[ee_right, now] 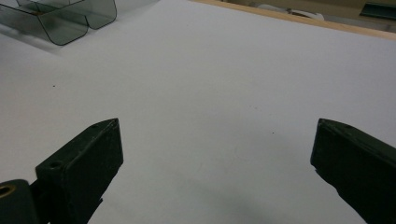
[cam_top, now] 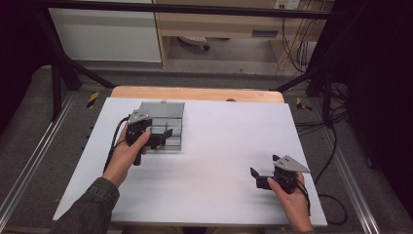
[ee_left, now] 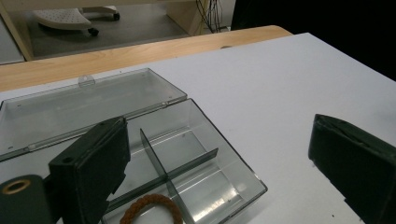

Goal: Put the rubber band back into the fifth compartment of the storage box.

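1. The left gripper [cam_top: 163, 136] hangs over the clear divided box [ee_left: 196, 163] at about ten o'clock on the white table [cam_top: 219, 146], jaws spread wide and empty.
2. The box's lid lies folded back (presumably for access); a brown braided ring [ee_left: 152, 207] sits in the near compartment.
3. The right gripper [cam_top: 260, 176] rests at four o'clock, jaws wide apart, holding nothing, probably just parked.

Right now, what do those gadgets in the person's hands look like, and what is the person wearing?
Each hand grips a black handheld device. The left tongs and right tongs end in two thick, blocky black jaws. A grey three-cornered plate tops each one, and a black cable trails from it. The left forearm wears a dark olive-grey sleeve. The hands are bare.
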`<state>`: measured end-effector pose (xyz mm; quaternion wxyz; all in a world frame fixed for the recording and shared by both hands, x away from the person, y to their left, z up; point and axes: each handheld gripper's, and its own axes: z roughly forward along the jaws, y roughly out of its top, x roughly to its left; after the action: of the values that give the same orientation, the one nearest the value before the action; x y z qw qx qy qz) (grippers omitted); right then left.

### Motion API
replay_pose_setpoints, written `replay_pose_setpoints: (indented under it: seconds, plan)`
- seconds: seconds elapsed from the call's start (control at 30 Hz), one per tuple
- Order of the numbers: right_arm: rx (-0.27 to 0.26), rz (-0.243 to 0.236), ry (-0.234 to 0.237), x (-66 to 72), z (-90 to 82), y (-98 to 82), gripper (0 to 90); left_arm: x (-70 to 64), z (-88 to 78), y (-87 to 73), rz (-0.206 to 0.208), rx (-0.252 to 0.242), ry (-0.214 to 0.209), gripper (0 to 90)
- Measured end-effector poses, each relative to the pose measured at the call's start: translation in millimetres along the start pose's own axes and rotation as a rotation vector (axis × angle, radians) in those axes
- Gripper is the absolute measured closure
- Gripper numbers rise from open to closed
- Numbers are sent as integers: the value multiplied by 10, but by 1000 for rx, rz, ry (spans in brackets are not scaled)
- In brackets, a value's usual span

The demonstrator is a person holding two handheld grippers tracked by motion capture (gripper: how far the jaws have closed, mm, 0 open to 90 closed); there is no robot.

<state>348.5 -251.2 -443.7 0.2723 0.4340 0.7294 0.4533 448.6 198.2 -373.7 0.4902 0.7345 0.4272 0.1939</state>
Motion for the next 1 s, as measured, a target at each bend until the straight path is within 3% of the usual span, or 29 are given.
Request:
replay_pose_setpoints:
  seconds: [0.1, 0.2, 0.6, 1.0]
  plan:
    - [-1, 3, 2, 2, -6, 3, 28, 8, -35, 8, 0, -5, 2, 56]
    - [-2, 0, -3, 1, -2, 2, 29, 28, -86, 12, 8, 3, 32, 57]
    - [-16, 17, -3, -22, -27, 7, 29, 138, -335, 26, 3, -17, 16, 55]
    - [-22, 30, -4, -36, -38, 8, 28, 107, -426, 79, 6, -43, -7, 57]
